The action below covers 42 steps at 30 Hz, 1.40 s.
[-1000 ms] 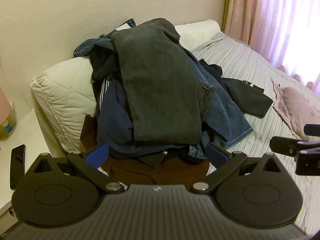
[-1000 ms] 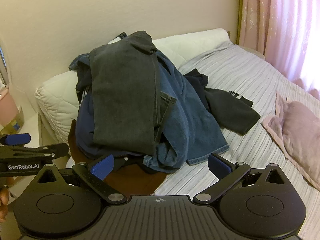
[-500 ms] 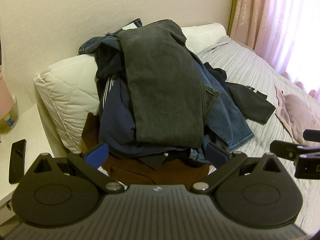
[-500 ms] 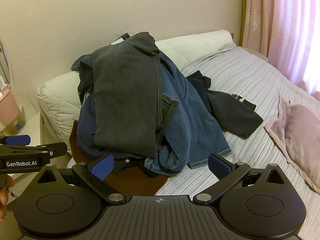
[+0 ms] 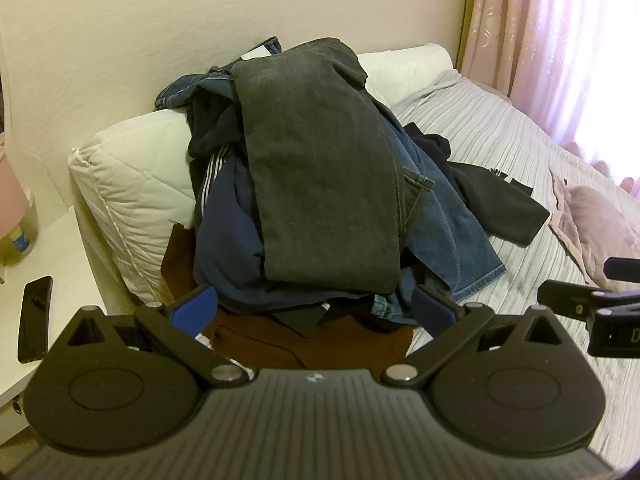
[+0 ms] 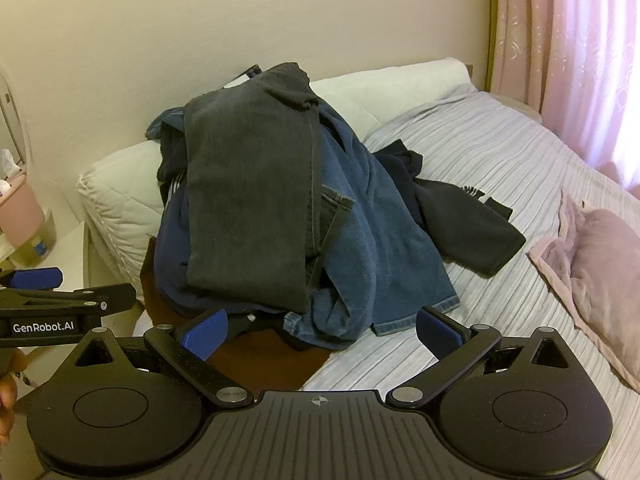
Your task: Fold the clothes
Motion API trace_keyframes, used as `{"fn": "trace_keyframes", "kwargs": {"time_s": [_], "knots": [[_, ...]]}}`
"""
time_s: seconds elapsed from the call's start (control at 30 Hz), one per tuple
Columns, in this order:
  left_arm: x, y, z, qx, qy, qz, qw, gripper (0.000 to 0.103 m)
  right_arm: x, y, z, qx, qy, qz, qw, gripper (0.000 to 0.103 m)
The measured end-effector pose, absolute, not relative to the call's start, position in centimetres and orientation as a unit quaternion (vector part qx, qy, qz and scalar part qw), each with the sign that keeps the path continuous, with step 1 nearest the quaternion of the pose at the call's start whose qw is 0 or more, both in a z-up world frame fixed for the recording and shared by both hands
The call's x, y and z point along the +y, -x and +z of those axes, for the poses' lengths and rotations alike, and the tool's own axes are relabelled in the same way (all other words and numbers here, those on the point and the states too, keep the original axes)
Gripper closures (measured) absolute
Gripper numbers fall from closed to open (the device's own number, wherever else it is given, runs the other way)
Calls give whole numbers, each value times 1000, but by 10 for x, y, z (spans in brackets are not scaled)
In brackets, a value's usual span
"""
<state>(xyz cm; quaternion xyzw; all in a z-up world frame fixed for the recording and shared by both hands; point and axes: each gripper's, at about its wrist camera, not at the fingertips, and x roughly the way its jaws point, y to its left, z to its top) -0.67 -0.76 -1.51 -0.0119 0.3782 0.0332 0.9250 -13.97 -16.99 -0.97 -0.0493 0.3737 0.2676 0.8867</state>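
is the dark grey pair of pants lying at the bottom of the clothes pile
No, the dark grey pants lie on top of the pile, over the blue jeans.

White pillows line the cream wall, a pink cushion sits on the striped bed, pink curtains hang right, a black phone lies on the white nightstand.

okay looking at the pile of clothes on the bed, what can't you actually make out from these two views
- Brown garment: mostly buried under the pile and the left hand-held gripper, left wrist view.
- Striped navy garment: covered by the dark grey trousers, right wrist view.
- Bottle label: blurred at the left edge, left wrist view.
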Motion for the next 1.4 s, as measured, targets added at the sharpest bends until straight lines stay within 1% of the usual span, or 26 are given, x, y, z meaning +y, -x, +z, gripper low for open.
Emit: {"fn": "trace_keyframes", "kwargs": {"time_s": [0.57,0.77,1.0,1.2,1.4], "knots": [[-30,14,-13,380,-6,46,924,1,-191,130,-16,376,48,288,879,0],[-11,-17,-20,388,-11,45,920,1,-185,112,-18,373,44,288,881,0],[36,-108,-20,358,-47,5,933,1,-139,47,-18,353,64,292,887,1],[81,-197,-18,325,-78,-40,942,1,-61,-38,-19,332,92,306,888,1],[123,-284,-13,310,-74,-63,946,2,12,-132,-16,310,96,329,887,1]]}}
